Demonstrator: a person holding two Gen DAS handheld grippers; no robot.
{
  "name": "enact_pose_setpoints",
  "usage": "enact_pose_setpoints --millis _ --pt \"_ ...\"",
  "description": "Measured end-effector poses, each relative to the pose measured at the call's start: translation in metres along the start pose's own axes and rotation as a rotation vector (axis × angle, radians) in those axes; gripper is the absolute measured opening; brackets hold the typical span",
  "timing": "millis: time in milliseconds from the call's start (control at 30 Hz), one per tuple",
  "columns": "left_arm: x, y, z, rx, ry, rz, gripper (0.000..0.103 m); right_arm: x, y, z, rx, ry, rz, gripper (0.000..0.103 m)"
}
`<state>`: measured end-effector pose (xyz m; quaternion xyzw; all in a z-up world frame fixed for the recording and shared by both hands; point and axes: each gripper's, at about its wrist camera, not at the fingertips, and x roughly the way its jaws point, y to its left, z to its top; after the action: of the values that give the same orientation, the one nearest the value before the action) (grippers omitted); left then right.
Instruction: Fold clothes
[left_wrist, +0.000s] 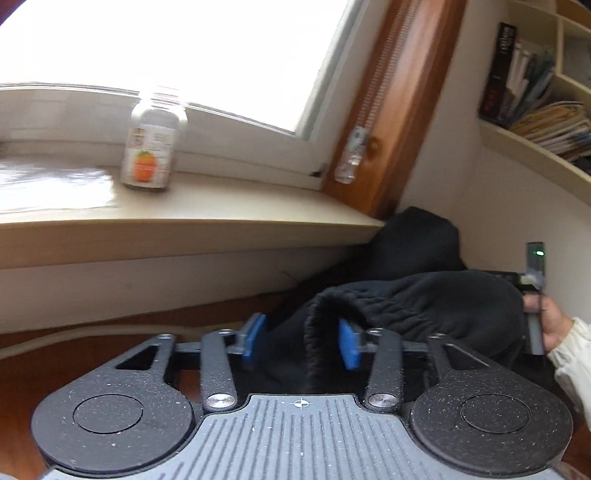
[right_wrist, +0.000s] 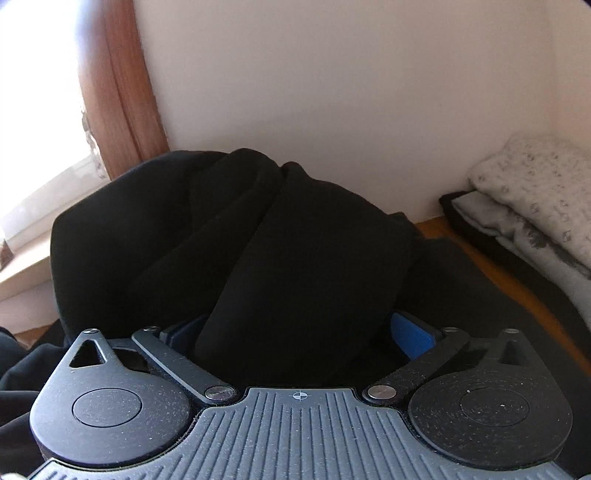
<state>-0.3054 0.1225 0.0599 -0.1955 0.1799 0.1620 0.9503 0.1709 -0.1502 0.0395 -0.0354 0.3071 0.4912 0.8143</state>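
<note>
Straddling black garment (right_wrist: 258, 240), right tool (right_wrist: 299, 339) wide

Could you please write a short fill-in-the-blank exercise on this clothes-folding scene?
1. The garment bunched in front of both grippers is ____ in colour.
2. The jar with the orange on its label stands on the ____.
3. The pads of the left gripper are ____ in colour.

Missing words: black; windowsill; blue

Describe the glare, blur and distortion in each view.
Left wrist view: the window is blown out white, the jar is smeared by blur, and the sill bows. Right wrist view: glare at the left edge, and the black garment loses its detail in darkness.
</note>
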Motion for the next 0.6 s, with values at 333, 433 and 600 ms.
enact_pose_setpoints --millis 333,433,600 --pt "-0.060 -0.015 -0.039 -0.151 0.005 0.265 0.056 0.014 -0.022 -0.001 0.093 0.031 0.143 0.103" --pt "-0.070 -0.023 -0.046 -0.191 -0.010 0.303 0.056 0.011 -0.022 -0.004 0.098 0.040 0.150 0.103" --pt "-0.076 -0.038 -0.053 -0.207 -0.032 0.287 0.057 0.005 -0.016 -0.006 0.074 0.045 0.118 0.103"
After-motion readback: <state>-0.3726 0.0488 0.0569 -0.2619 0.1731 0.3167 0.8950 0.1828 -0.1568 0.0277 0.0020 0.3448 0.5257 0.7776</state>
